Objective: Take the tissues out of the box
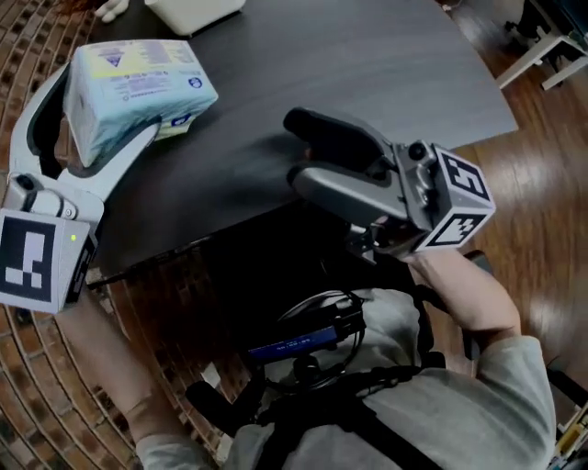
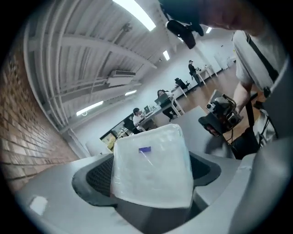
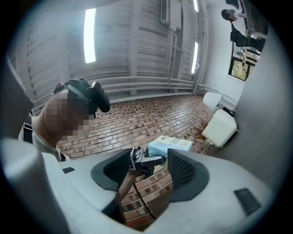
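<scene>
A pale blue plastic-wrapped tissue pack [image 1: 138,78] is held off the dark table [image 1: 367,64] at the upper left, and my left gripper [image 1: 110,103] is shut on it. The left gripper view shows the pack [image 2: 153,164] as a white wrapped block with a small blue tab, wedged between both pads. My right gripper [image 1: 296,151] hovers over the table's near edge, open and empty. Through its open jaws in the right gripper view I see the pack [image 3: 170,145] and the left gripper beyond, over brick floor.
A white box [image 1: 193,11] sits at the table's far edge and also shows in the right gripper view [image 3: 220,128]. Brick floor [image 1: 37,37] lies to the left, wood floor [image 1: 542,174] to the right. My torso and camera harness [image 1: 312,344] are below the table edge.
</scene>
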